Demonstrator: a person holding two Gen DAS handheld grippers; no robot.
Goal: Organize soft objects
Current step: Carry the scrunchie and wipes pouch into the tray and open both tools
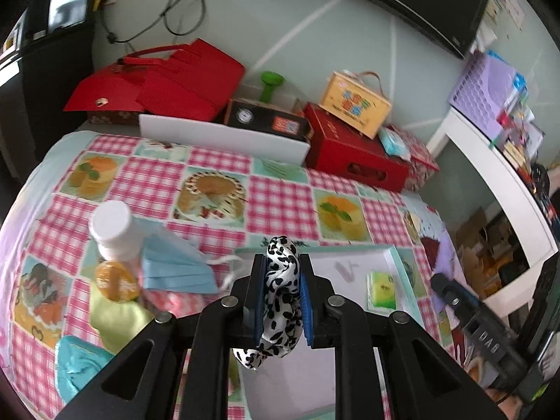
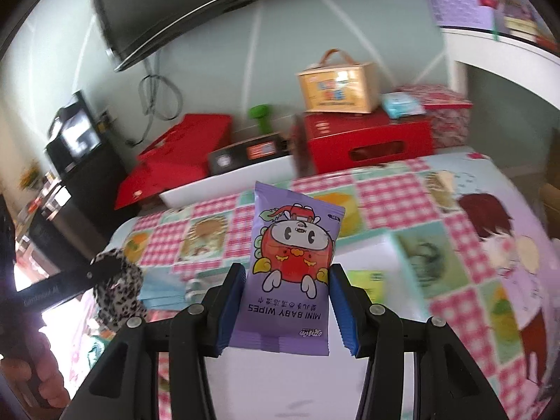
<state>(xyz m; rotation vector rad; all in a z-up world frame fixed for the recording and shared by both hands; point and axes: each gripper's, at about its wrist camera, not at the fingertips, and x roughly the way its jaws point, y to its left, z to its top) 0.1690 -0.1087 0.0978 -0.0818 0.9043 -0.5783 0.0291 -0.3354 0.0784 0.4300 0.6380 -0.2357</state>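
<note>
The left gripper [image 1: 282, 292] is pinched tight on a black-and-white spotted scrunchie [image 1: 280, 297], whose loop runs lengthwise along the fingers, poking out past the tips and hanging behind them. The right gripper [image 2: 287, 306] is clamped across the width of a purple pack of baby wipes [image 2: 292, 262], the pack's long axis pointing forward along the fingers and standing well beyond them. Both loads are off the table, above the near end of a shallow white tray [image 1: 388, 255] with a pale green rim that lies on the checked tablecloth [image 1: 157, 185]. In the left wrist view the tray floor sits directly below and slightly right of the scrunchie, with a small green tissue pack [image 1: 381, 290] already inside; in the right wrist view that white floor spreads beneath the wipes. The left gripper looks the nearer to the tray's open middle, so its drop seems mostly a matter of lowering straight down
</note>
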